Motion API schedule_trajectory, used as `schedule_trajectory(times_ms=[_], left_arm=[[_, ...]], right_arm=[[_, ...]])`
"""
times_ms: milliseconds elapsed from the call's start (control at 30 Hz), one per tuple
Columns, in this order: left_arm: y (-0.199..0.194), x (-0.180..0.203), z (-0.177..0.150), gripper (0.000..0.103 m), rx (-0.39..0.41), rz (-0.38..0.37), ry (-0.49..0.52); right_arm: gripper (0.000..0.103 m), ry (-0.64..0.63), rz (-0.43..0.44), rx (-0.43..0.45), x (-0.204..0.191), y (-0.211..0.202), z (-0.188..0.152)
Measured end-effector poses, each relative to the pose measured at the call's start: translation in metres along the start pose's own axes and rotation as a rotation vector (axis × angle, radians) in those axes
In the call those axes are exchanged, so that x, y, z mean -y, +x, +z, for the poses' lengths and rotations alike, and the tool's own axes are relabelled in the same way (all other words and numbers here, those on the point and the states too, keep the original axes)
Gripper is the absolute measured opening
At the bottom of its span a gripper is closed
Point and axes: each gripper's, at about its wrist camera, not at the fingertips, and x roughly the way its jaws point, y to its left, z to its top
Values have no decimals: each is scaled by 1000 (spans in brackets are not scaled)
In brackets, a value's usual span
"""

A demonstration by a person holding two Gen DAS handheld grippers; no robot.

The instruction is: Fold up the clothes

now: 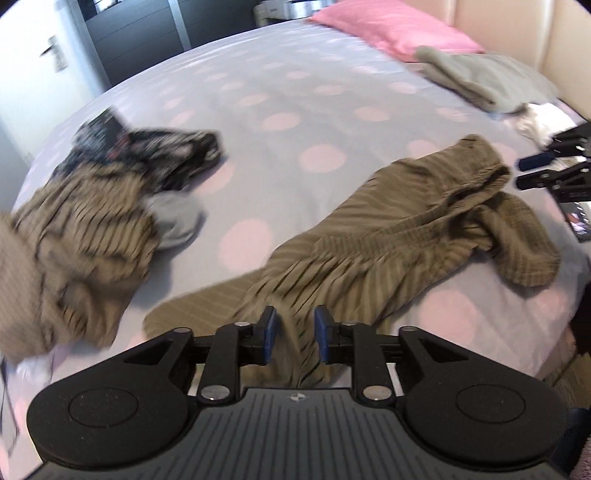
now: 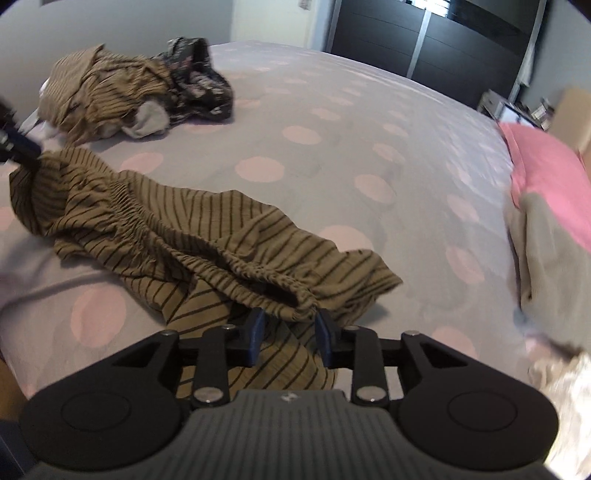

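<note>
An olive striped garment (image 1: 413, 225) with an elastic waistband lies stretched across the bed; it also shows in the right wrist view (image 2: 184, 229). My left gripper (image 1: 294, 334) is open with one end of the cloth between its fingers. In the right wrist view the left gripper (image 2: 26, 149) sits at the garment's far end. My right gripper (image 2: 290, 334) is open, its fingers on either side of the waistband end. The right gripper (image 1: 532, 171) shows at the right edge of the left wrist view, apart from the cloth.
A pile of clothes (image 1: 96, 206) lies at the bed's far side, with a second striped piece and a dark patterned one (image 2: 199, 85). A folded grey garment (image 1: 480, 77) rests by a pink pillow (image 1: 399, 26). The polka-dot bedsheet (image 1: 280, 122) covers the bed. A dark wardrobe (image 2: 424, 40) stands behind.
</note>
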Motion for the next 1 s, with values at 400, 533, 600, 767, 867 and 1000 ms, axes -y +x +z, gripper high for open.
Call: schedule_trajectory(times_ms=[400,533,600,767,867,1000], left_arm=[[62,15,43,42,-63,-118,156],[96,2,40,42,-130,-151,83],[106,-2,41,42,-149,-179,54],[126,0,39,36,-189,-222,46],[125,1,36,32,-184,-226,61],[117,-3,34,14,-151,-224,41]], right_arm=[[47,-328,58,-47,-17,26,14],[50,-437,52,-52,-26,38,7],[50,-474,47,-64,-27,44,4],[50,-567,40,-84,-31,55,-8],[46,-592,21,-69,-31,56,-14],[28,-563,-3,-64,-25,56,-13]])
